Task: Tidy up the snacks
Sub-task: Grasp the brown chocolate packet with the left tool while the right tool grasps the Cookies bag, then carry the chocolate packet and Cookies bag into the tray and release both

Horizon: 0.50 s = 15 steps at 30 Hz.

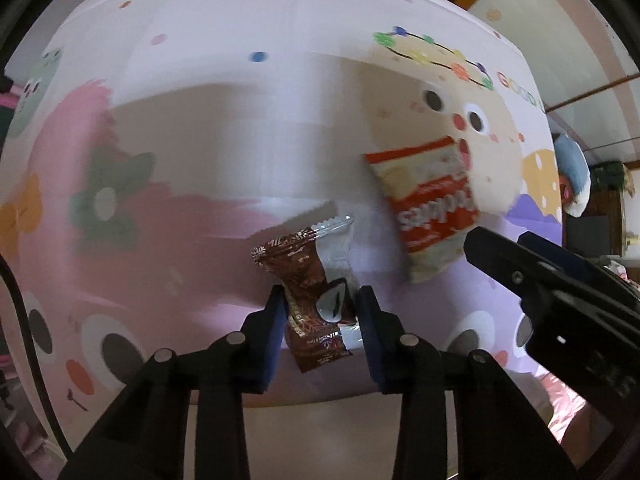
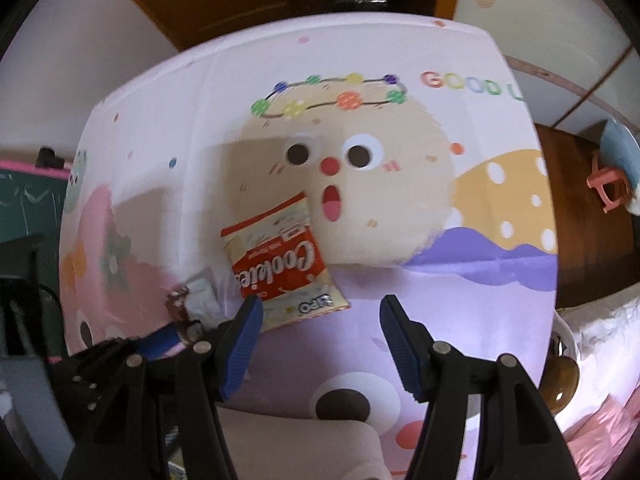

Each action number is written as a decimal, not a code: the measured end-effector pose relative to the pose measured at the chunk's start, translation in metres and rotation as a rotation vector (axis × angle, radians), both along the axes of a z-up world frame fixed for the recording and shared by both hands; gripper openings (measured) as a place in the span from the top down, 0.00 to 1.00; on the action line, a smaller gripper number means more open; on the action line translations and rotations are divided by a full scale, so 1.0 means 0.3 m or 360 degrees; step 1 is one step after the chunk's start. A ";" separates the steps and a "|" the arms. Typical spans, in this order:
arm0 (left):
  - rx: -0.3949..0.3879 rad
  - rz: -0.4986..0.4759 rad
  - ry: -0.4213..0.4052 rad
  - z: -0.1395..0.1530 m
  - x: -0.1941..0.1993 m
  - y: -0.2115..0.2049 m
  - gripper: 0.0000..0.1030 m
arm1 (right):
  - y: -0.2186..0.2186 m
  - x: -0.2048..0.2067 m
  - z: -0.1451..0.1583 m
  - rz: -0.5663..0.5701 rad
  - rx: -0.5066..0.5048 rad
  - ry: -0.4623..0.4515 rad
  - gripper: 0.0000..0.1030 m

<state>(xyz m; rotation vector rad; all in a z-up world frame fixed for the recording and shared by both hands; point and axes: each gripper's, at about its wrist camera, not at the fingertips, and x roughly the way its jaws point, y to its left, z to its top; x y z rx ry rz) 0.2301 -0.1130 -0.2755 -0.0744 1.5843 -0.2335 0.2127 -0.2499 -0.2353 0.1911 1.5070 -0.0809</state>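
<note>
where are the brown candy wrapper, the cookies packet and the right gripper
brown candy wrapper (image 1: pixel 308 280), left wrist view, on its upper body above the blue fingers
cookies packet (image 2: pixel 280 264), right wrist view, on the red band with the lettering
right gripper (image 2: pixel 322 316), right wrist view, midway between its fingertips

Cartoon-print tablecloth (image 2: pixel 400 300) over table; pink hair clip (image 2: pixel 608 192) on brown wooden surface (image 2: pixel 580 240) at right.
</note>
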 end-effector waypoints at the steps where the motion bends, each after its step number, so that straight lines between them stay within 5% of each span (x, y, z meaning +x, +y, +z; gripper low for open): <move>1: 0.0007 0.0002 -0.0004 0.000 -0.001 0.011 0.68 | 0.011 0.005 -0.009 0.0018 -0.0012 0.0010 0.40; 15: 0.0032 0.0059 -0.0128 0.097 -0.018 0.147 0.69 | 0.153 0.038 -0.115 0.0187 -0.0224 0.0106 0.40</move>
